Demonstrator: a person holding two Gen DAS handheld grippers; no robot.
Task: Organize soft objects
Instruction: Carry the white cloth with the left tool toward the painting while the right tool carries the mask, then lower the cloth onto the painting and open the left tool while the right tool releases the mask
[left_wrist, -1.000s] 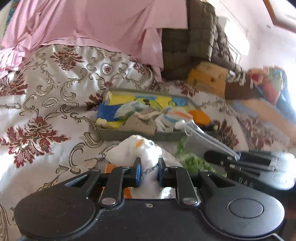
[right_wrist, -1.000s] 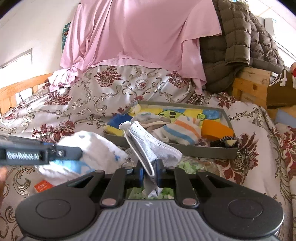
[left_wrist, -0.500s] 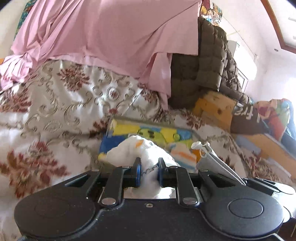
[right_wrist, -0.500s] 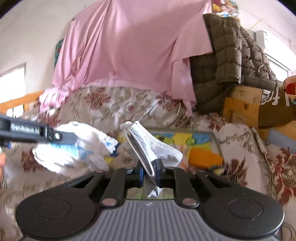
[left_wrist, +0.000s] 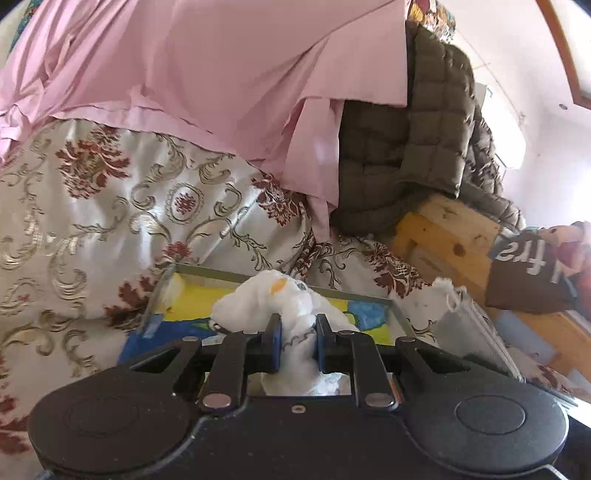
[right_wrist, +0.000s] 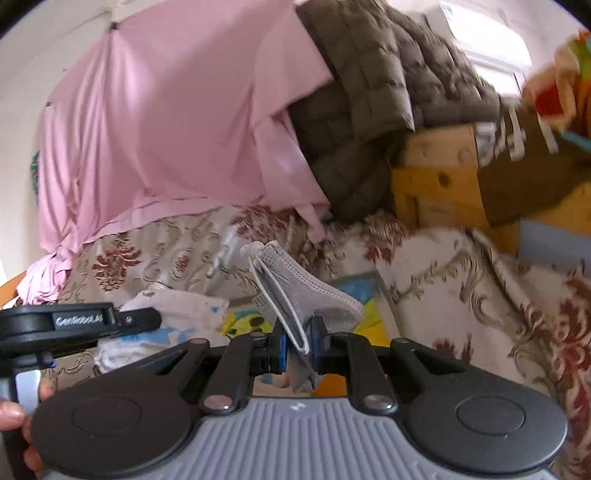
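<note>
My left gripper (left_wrist: 297, 332) is shut on a crumpled white cloth (left_wrist: 273, 299) with an orange mark, held above the near part of a grey tray (left_wrist: 207, 272) with a yellow and blue lining. My right gripper (right_wrist: 298, 339) is shut on a folded grey face mask (right_wrist: 295, 291), also lifted over the tray's right end (right_wrist: 364, 291). The mask also shows at the right of the left wrist view (left_wrist: 469, 325). The left gripper and its white cloth (right_wrist: 177, 314) show at the left of the right wrist view.
The tray lies on a bed with a floral cream and maroon cover (left_wrist: 92, 221). A pink sheet (left_wrist: 207, 66) and an olive quilted jacket (left_wrist: 406, 155) hang behind it. A wooden bed frame (left_wrist: 447, 236) with a brown garment (left_wrist: 528, 273) stands at the right.
Both grippers have lifted and moved forward towards the tray, each keeping its hold. The socks and other tray contents have dropped out of sight below the grippers.
</note>
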